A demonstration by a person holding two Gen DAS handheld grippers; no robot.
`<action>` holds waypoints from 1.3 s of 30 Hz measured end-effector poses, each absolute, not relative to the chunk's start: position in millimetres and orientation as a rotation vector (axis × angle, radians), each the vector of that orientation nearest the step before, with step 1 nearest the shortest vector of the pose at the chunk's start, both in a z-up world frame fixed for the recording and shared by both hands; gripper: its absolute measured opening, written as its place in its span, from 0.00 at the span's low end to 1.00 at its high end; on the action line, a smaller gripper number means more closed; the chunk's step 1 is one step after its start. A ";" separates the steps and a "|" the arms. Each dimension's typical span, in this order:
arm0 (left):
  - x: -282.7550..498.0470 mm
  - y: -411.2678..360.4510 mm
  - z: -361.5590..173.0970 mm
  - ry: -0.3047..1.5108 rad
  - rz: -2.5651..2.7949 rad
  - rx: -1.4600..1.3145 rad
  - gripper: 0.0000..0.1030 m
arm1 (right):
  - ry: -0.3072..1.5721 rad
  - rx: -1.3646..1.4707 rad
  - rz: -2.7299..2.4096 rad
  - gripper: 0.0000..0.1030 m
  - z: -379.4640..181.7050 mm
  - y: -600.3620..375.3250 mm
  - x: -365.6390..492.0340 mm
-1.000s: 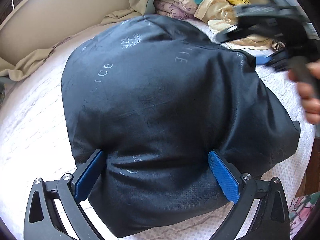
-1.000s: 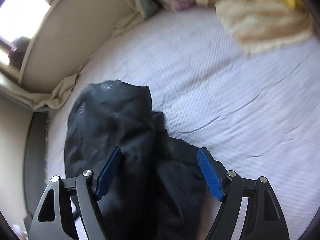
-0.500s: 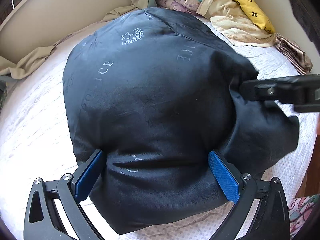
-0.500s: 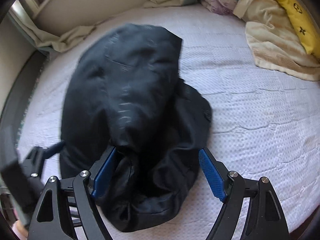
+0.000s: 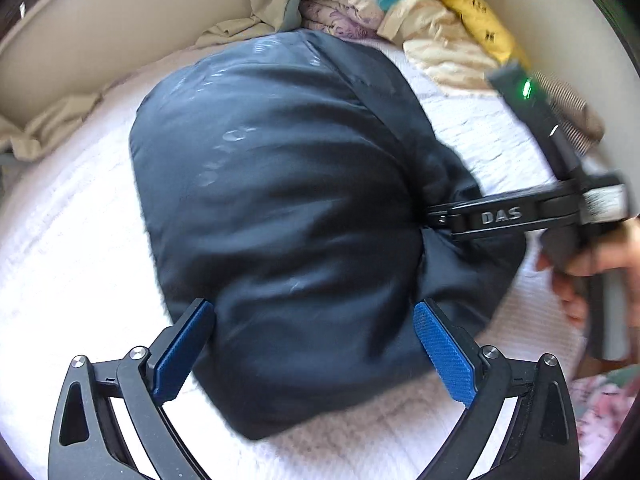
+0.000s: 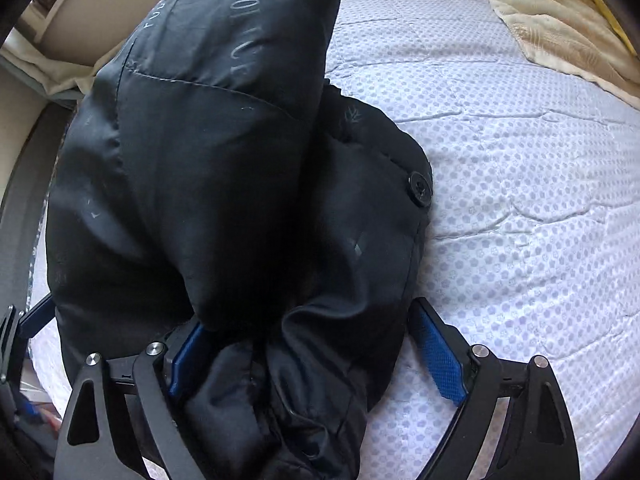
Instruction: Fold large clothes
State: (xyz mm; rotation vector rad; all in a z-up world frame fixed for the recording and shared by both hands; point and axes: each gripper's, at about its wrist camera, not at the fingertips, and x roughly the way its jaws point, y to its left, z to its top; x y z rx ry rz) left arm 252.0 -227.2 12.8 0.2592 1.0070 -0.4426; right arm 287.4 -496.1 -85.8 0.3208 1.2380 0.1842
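The bunched dark navy padded jacket [image 5: 280, 216] on the white dotted quilted bedspread [image 6: 520, 208] is seen close, steeply downward, from both wrists.

White quilted bed [image 6: 520, 200], beige headboard [image 5: 100, 40], daylight

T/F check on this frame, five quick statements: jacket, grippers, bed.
1. The jacket is dark, with pale lettering. True.
2. It lies on a bare wooden floor. False: it lies on a white quilted bed.
3. The right gripper is clamped shut with nothing in it. False: its jaws stand wide and have just been opening, jacket fabric between them.
4. A black button shows at the jacket's edge. True.
5. The left gripper is far from the jacket. False: its open jaws straddle the near end.
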 end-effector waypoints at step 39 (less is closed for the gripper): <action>342.1 -106.6 -77.6 1.246 -0.818 -0.632 1.00 | 1.186 0.666 0.420 0.83 -133.3 -560.0 303.2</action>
